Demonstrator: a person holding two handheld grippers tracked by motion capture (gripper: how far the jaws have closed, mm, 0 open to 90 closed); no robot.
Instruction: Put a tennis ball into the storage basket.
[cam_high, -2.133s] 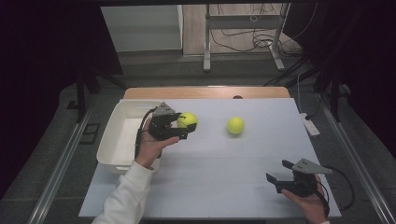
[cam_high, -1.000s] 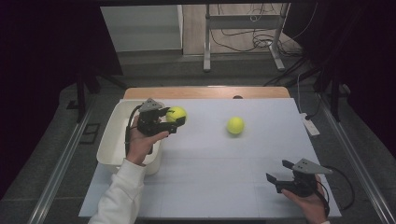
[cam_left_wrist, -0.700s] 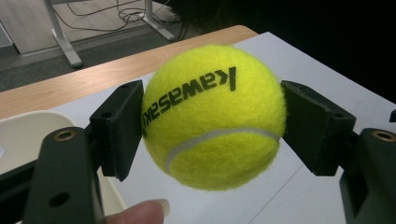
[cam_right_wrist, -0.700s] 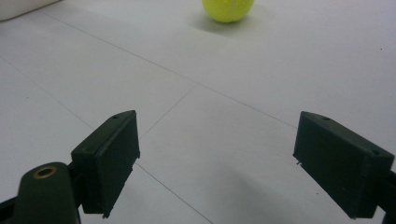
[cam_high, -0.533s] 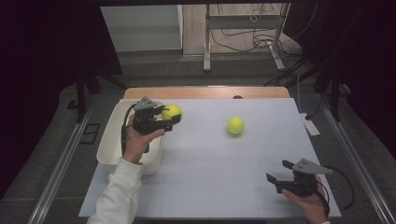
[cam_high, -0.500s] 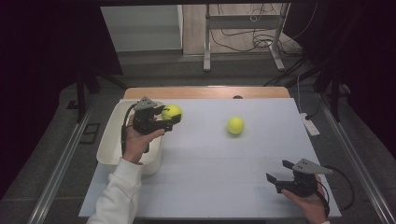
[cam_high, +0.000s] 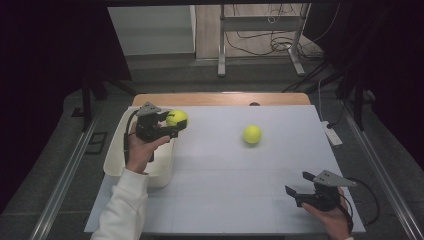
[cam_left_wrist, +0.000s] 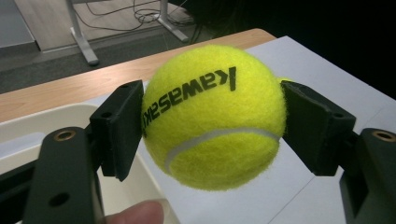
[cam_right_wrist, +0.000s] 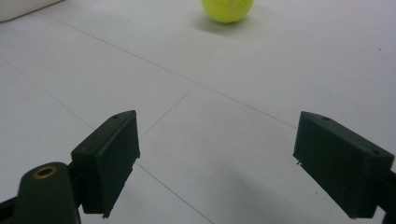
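Observation:
My left gripper (cam_high: 172, 125) is shut on a yellow tennis ball (cam_high: 177, 118) and holds it in the air over the right rim of a white bin (cam_high: 116, 161). In the left gripper view the ball (cam_left_wrist: 212, 114), printed "kawasaki", is squeezed between both pads (cam_left_wrist: 119, 126). A second yellow tennis ball (cam_high: 252, 134) lies on the white table (cam_high: 225, 190) right of centre. My right gripper (cam_high: 299, 187) rests low at the table's front right, open with nothing between its pads (cam_right_wrist: 109, 158). That second ball (cam_right_wrist: 227, 9) lies far ahead of it.
The white bin stands at the table's left edge. A strip of wooden tabletop (cam_high: 215, 98) runs along the far side. A white power strip (cam_high: 331, 134) lies at the right edge. Dark floor and metal rails (cam_high: 65, 175) surround the table.
My left gripper has carried its ball leftward and a little back, from over the table to over the bin's right rim. The right gripper and the loose ball have stayed put.

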